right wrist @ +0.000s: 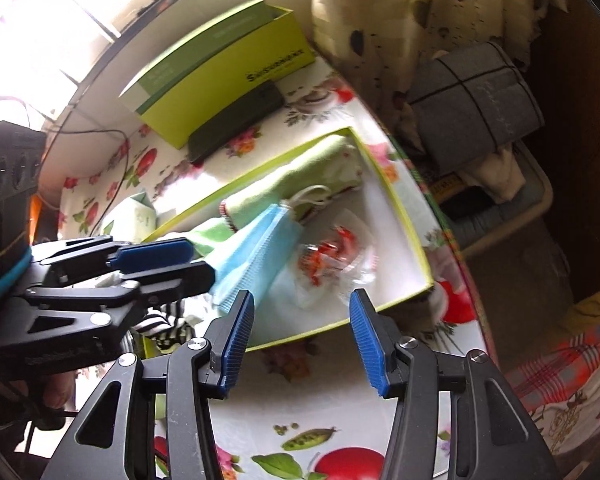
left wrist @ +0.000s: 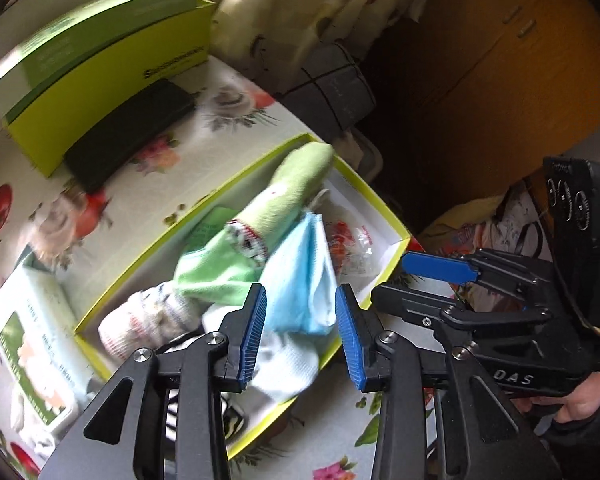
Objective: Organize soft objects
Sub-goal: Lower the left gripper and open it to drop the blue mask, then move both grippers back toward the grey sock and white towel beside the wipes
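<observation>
Tabletop (left wrist: pixel 236 92): covered in a floral oilcloth, carrying the open box and its lid box behind.
Open box (left wrist: pixel 384 194): yellow-edged, white inside, partly filled with soft things.
Green cloth (left wrist: pixel 300 184): rolled, lying along the far side of the box.
Blue face mask (left wrist: pixel 304 276): draped over the pile in the box, between the left pads but apparently free of both; looked just let go.
White cloth (left wrist: pixel 288 360): lying near the box's front edge, under the mask.
Striped sock (left wrist: pixel 236 420): lying at the near corner, position relative to the rim unclear.
Left tool (left wrist: pixel 301 332): released, pads apart around the mask.
Right tool (right wrist: pixel 304 340): open, empty, above the box's near rim.
Progress: judged well along; tucking and neatening left.
</observation>
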Demonstrator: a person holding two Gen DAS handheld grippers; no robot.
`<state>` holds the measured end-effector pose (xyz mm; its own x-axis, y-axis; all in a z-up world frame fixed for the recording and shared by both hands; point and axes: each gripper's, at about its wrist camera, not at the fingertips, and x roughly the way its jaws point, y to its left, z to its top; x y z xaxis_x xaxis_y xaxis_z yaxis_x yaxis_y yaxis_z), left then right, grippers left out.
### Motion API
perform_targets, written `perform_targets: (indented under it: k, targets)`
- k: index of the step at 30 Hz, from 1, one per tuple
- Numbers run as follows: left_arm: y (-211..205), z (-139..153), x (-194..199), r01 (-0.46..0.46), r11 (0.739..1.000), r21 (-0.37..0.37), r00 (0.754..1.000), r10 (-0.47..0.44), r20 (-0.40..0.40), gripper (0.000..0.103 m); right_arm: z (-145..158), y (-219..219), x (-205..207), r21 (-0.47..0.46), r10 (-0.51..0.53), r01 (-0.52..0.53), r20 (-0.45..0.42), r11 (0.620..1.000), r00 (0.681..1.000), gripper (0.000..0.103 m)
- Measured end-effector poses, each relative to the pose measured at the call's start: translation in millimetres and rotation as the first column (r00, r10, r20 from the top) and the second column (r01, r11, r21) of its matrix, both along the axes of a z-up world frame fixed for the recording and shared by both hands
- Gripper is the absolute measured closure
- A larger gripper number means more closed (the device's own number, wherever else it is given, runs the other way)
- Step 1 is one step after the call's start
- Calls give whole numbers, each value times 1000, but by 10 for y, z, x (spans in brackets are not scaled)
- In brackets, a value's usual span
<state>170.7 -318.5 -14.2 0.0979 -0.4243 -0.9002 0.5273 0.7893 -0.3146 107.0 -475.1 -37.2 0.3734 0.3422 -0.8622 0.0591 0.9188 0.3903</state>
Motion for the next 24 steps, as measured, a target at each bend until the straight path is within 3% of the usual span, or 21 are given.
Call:
perform_targets:
  k: [5, 12, 24]
  targets:
    - [303, 88, 16, -86, 996, 5, 996, 86, 2, 66, -39, 273, 159, 0, 68, -68, -3, 998, 998, 75]
    - [659, 176, -50, -160, 987, 16, 987, 160, 15, 66, -249, 473, 329, -45, 99, -102, -72, 994, 993, 80]
    - [1069, 375, -189, -258, 966, 4, 964, 257, 65, 66, 254, 637, 197, -47, 128, -128, 2, 991, 992, 79]
